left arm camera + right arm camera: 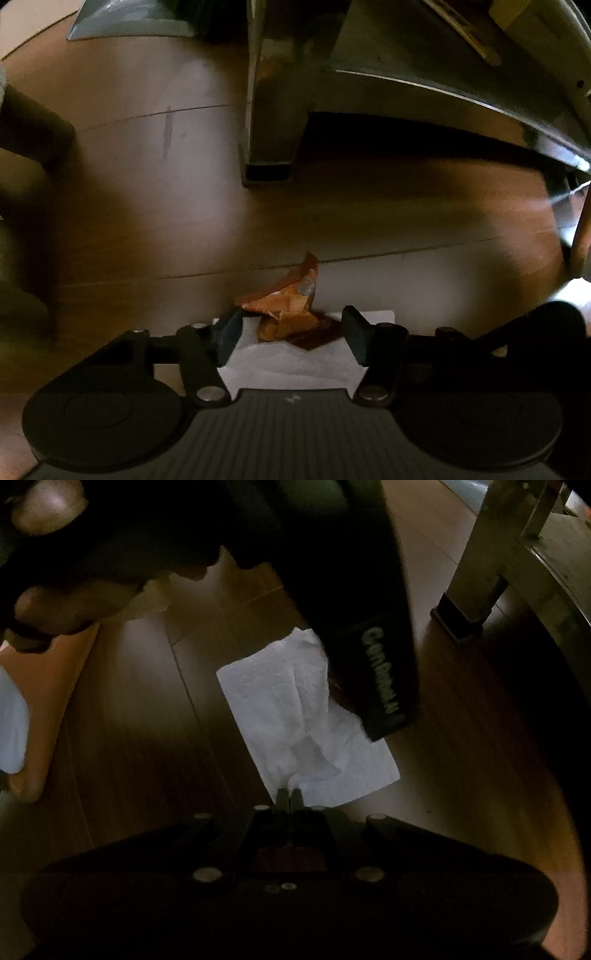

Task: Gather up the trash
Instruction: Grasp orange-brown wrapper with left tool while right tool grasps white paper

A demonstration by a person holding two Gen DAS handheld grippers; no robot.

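A white paper napkin point(295, 716) lies flat on the wooden floor. My right gripper point(290, 797) is shut on its near edge, which puckers up at the tips. In the left wrist view a crumpled orange wrapper point(286, 306) lies on the same napkin point(295, 362), next to a brown stain point(321, 336). My left gripper point(291, 332) is open, its fingers on either side of the wrapper and not touching it. The left gripper's black body point(373, 657) shows in the right wrist view, covering the napkin's far right corner.
A metal furniture leg point(269, 122) stands on the floor just beyond the wrapper, with a low metal frame point(461, 96) running to the right. The same leg point(476, 587) shows at upper right in the right wrist view. An orange object point(48, 686) lies at far left.
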